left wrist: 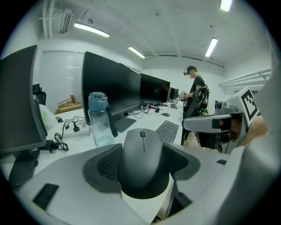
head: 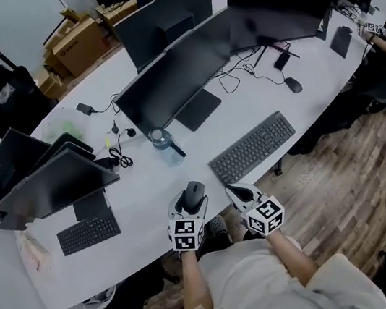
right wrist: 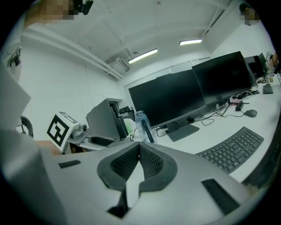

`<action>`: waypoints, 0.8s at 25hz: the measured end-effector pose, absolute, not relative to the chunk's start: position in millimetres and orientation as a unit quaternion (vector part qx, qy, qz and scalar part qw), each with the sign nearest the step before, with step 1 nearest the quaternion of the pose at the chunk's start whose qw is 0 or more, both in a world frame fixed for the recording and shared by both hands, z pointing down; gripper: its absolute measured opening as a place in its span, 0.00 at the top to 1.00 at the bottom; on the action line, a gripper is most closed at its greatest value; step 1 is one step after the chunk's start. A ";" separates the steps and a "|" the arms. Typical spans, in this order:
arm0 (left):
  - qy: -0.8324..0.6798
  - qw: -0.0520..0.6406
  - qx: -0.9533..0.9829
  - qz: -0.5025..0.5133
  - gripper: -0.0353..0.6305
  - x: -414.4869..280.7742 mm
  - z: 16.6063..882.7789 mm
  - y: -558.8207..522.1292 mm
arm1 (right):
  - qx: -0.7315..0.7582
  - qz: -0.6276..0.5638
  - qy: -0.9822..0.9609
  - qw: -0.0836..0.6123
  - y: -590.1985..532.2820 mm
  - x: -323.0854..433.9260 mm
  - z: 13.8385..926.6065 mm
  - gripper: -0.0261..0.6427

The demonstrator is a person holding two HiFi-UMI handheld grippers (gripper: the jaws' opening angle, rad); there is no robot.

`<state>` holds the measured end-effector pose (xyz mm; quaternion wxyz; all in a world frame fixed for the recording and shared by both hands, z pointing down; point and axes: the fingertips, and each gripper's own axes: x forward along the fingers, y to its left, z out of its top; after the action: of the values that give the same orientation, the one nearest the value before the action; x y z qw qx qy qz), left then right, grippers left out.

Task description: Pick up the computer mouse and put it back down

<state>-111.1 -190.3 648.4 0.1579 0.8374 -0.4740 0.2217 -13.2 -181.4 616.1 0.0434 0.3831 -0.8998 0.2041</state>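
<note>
Judging from its look, the computer mouse was taken to be light, rigid and smooth-shelled, so a hold across its two flanks was judged the safest against slipping. It was seen clamped in just that way between the ridged fingers of the left gripper. It was placed close to the near edge of the bench, just left of the near-left corner of the keyboard. Whether its underside rested on the bench could not be told. The right gripper was held beside it over the same edge, its fingers pressed together on nothing. Bare bench was seen ahead of the mouse, up to the water bottle and the monitor stand. The edge close behind was judged the main hazard, so a set-down slightly inward was thought wiser.
</note>
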 end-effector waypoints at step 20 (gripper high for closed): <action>-0.355 0.163 0.873 0.292 0.50 -107.8 719.8 -274.6 | 0.472 0.219 -0.849 0.096 -226.4 15.0 641.6 0.95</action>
<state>-107.8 -274.6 719.8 0.1631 0.8731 -0.3548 0.2919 15.0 -226.4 641.6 0.0959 0.4721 -0.8486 0.2187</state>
